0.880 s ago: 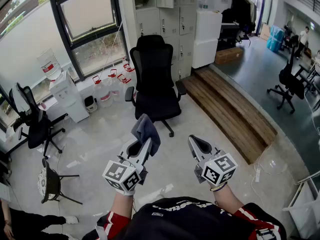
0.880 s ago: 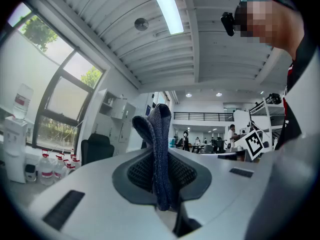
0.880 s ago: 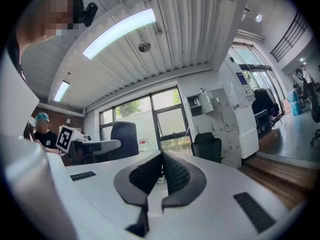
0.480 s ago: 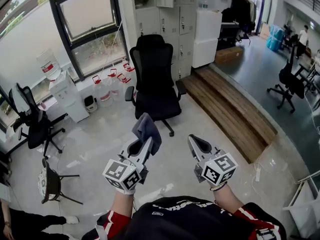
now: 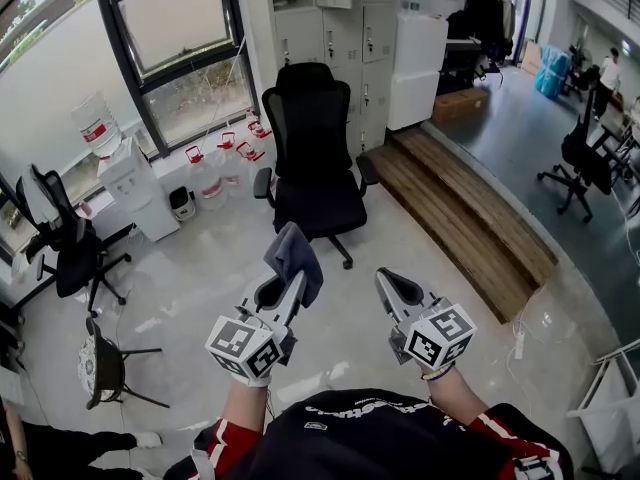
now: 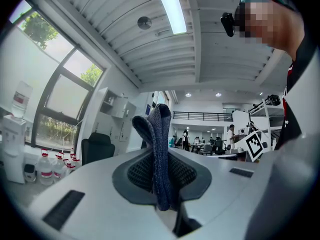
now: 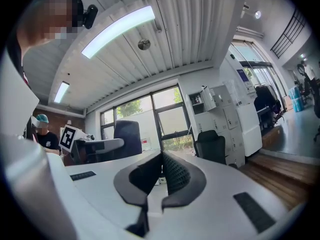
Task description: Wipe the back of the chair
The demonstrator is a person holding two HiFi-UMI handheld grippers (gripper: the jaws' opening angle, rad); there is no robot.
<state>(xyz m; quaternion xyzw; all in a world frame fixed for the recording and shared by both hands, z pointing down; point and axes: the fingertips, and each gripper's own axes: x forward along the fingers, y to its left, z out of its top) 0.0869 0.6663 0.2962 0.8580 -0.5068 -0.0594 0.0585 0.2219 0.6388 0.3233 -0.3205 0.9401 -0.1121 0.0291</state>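
Blue-grey cloth (image 5: 294, 256) is sitting pinched in the jaws of my left gripper (image 5: 272, 300); the right gripper (image 5: 398, 290) is riding with jaws pressed together, empty. The black chair (image 5: 312, 133) is standing well ahead, so I am judging approach first, then flat, firm strokes.

The pale glossy floor (image 5: 190, 288) carries a black office chair (image 5: 312, 158) on castors near its middle. A white water dispenser (image 5: 135, 193) and a cluster of water jugs (image 5: 215, 173) stand along the window wall, with a second black chair (image 5: 65, 243) and a small dark stool (image 5: 100, 363) at the left. A low wooden step (image 5: 470, 218) runs along its right edge, with darker floor (image 5: 520, 128) beyond bearing another black chair (image 5: 583, 163).
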